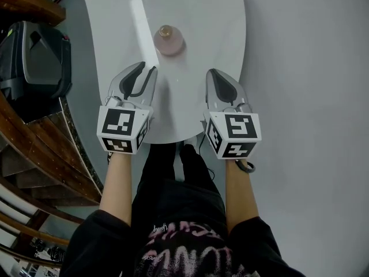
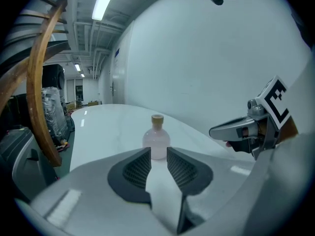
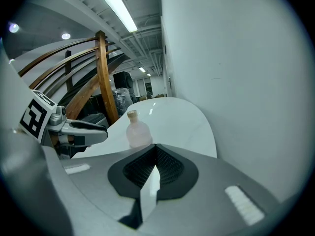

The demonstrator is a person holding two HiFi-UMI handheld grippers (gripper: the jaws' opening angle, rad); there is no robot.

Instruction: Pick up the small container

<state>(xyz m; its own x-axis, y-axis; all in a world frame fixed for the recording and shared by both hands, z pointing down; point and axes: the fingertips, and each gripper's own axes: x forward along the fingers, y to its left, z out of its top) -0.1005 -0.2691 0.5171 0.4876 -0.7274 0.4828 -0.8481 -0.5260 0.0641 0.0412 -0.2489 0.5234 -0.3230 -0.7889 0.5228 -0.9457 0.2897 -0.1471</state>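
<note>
The small container is a round pale-pink bottle [image 1: 169,39] with a cork-coloured cap, standing upright on the white table [image 1: 196,16]. My left gripper [image 1: 147,68] hovers over the table short of the bottle, a little to its left, open with a narrow gap and nothing between its fingers. In the left gripper view the bottle [image 2: 156,140] shows just beyond the gap of the left gripper [image 2: 158,157]. My right gripper [image 1: 212,73] is short of the bottle to its right, shut and empty. The right gripper view has the bottle [image 3: 137,131] ahead left of the right gripper [image 3: 155,150].
The table's rounded near edge [image 1: 173,138] runs just behind both grippers. A black case [image 1: 34,62] and curved wooden rails [image 1: 23,143] lie to the left. Grey floor [image 1: 311,68] spreads to the right. Each gripper view shows the other gripper: the right [image 2: 236,130], the left [image 3: 83,128].
</note>
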